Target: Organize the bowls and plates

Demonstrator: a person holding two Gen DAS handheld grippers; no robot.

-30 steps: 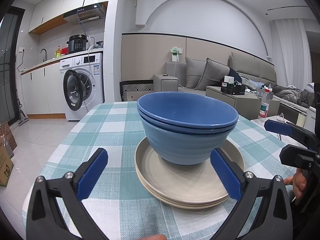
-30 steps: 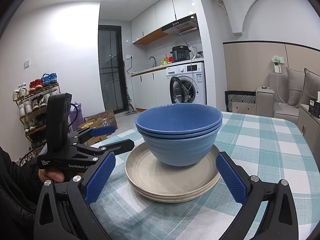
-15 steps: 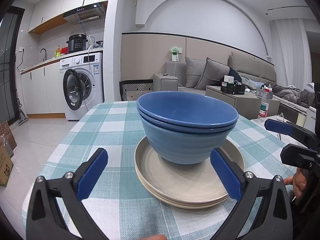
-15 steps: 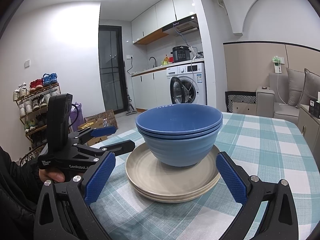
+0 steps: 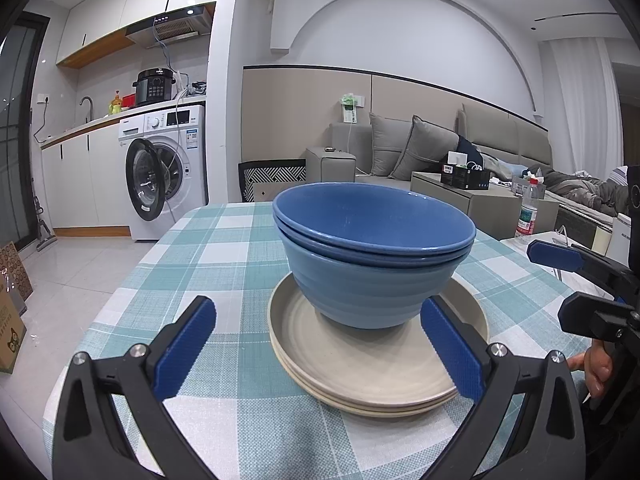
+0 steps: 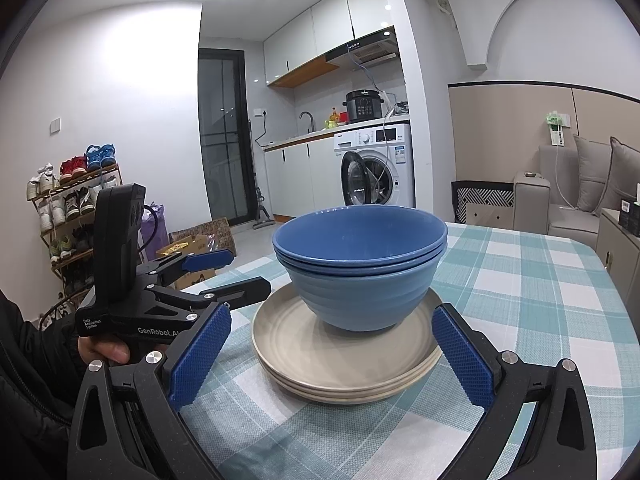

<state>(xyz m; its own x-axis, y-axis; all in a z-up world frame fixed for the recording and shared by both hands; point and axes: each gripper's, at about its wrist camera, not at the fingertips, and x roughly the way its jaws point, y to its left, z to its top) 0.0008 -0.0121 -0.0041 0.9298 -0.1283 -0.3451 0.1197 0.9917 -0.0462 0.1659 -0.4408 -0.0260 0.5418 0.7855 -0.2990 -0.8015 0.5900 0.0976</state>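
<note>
Nested blue bowls [image 5: 374, 256] standing in the centre of a stack of beige plates [image 5: 360, 364] on a table [image 5: 224, 248] covered by a teal-and-white checked cloth, seen from two wrist cameras. The stacking appears complete or nearly so: no loose plate or bowl is visible elsewhere on the cloth, so the step in hand is judged to be a final check or a retreat from the finished pile. Were the pile to be moved as a whole, the next move would call for a grip on the plate rims from opposite sides, with both tools level so that the bowls do not slide. The left hand-held gripper [image 5: 316, 350] is spread wide and empty; in its own view the blue pads [image 5: 184, 348] flank the near edge of the plates, the right-side pad overlapping the plate rim in the picture, though contact cannot be confirmed. The right hand-held gripper [image 6: 332, 354] is likewise wide apart and holds nothing, its pads [image 6: 464, 356] straddling the near side of the plates from the opposite quarter. Each tool appears in the other's view: the right one at the right margin of the left view [image 5: 576, 280], the left one at the left of the right view [image 6: 208, 276], both near the pile but clear of the bowls. A person's fingers [image 6: 104, 350] grip the left tool's handle.
</note>
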